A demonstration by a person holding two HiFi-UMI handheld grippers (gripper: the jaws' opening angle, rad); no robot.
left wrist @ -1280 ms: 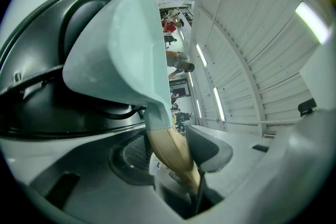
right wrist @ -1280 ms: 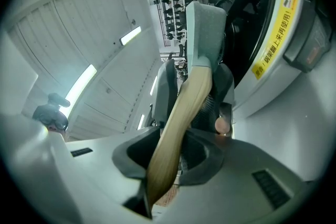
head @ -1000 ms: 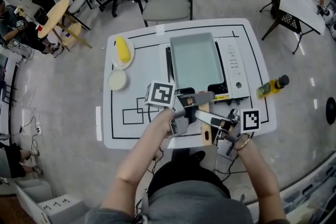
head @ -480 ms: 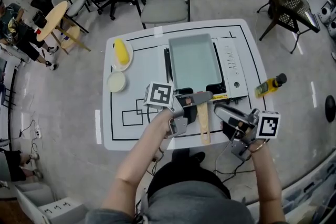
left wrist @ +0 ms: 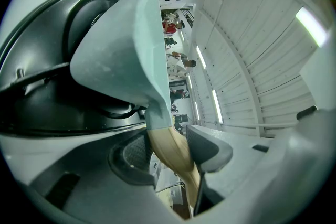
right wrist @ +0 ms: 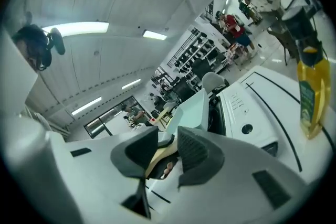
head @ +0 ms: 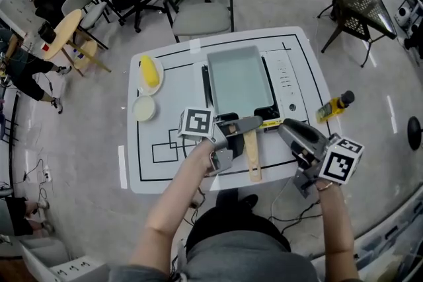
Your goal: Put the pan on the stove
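**While your left claw [head: 248,127] clamps the wooden handle [head: 254,156], the pan [head: 238,79] rests on the stove [head: 285,79]**

Head view: the pan lies flat on the stove toward the table's far side, with the handle pointing near. Your right claw [head: 289,130] hangs just right of it.

Left gripper view: both pads pinch the wood close to the pan's socket. That is a sound hold, since a stiff, front-heavy pan would likely twist on smooth wood.

Right gripper view: the jaws are closing with nothing between them.
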